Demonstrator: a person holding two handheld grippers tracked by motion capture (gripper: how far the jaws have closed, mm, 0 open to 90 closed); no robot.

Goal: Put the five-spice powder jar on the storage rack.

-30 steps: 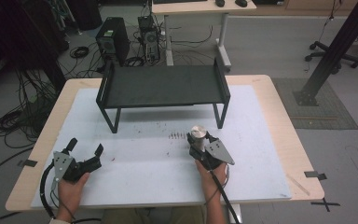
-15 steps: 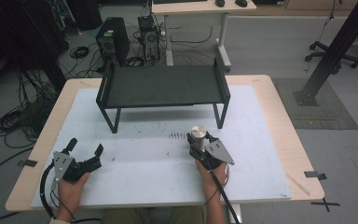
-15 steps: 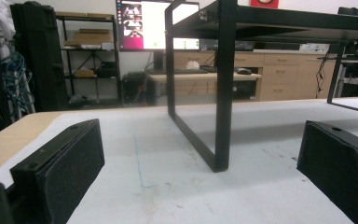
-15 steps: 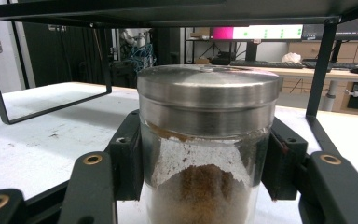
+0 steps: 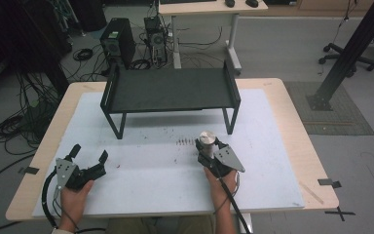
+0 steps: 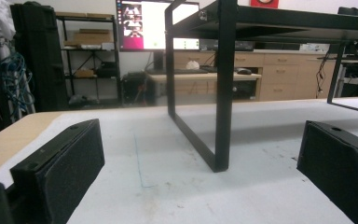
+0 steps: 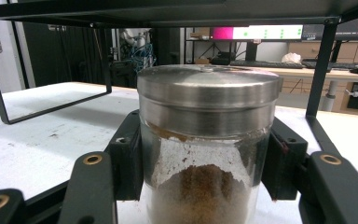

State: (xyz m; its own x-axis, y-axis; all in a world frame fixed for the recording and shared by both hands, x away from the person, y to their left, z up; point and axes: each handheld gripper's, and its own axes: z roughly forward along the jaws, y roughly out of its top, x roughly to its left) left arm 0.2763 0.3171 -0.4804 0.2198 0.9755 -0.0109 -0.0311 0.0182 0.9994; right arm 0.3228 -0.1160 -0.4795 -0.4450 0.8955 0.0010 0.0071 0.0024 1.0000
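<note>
On the white table mat (image 5: pixel 272 122), just in front of the black metal rack (image 5: pixel 170 90), the glass spice jar (image 7: pixel 207 154) with its steel lid (image 7: pixel 208 95) stood upright, clamped in the right gripper (image 5: pixel 210 151). We judged it stiff, smooth, fragile and fairly light (roughly half full of brown powder). Pads (image 7: pixel 128 154) pressed the glass just below the lid, which seemed a sound hold. The left gripper (image 5: pixel 86 157) rested open, empty, well apart.

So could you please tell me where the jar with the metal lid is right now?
In the high view the jar stands on the white mat, right of centre, gripped by the right claw, just in front of the black shelf's right front leg.
</note>
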